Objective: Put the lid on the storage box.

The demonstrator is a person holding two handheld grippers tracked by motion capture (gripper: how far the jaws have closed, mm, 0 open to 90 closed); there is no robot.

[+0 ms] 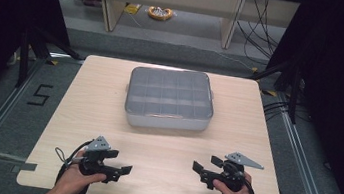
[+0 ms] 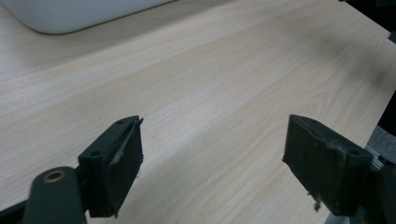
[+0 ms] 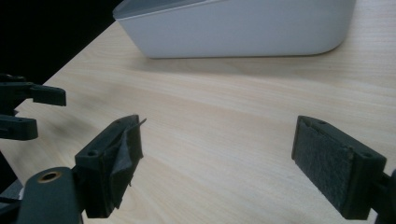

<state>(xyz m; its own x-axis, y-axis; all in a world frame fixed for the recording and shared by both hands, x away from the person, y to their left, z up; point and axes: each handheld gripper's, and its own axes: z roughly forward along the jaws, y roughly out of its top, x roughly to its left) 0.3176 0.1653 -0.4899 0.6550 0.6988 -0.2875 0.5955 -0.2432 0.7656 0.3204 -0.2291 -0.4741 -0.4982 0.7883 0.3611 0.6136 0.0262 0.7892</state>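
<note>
Left gripper (image 1: 119, 169): held low near the table's (image 1: 106, 118) near-left edge by the person's left hand (image 1: 73, 177); jaws spread wide, nothing between them, as is seen in the left gripper view (image 2: 212, 154).
Box (image 1: 169, 99): a grey lidded container with compartments faintly visible through the lid; set at the table's middle, toward the far edge, its long axis running left to right.
Key relation: the box lies ahead of both grippers and between their lines, well apart from each; neither hand is judged clearly nearer.
In the way: bare tabletop is seen between the jaws and the box.
Right gripper (image 1: 204, 170): held near the near-right edge; jaws spread wide and empty, pointed at the box's side wall (image 3: 243, 32) in the right gripper view (image 3: 217, 156).
</note>
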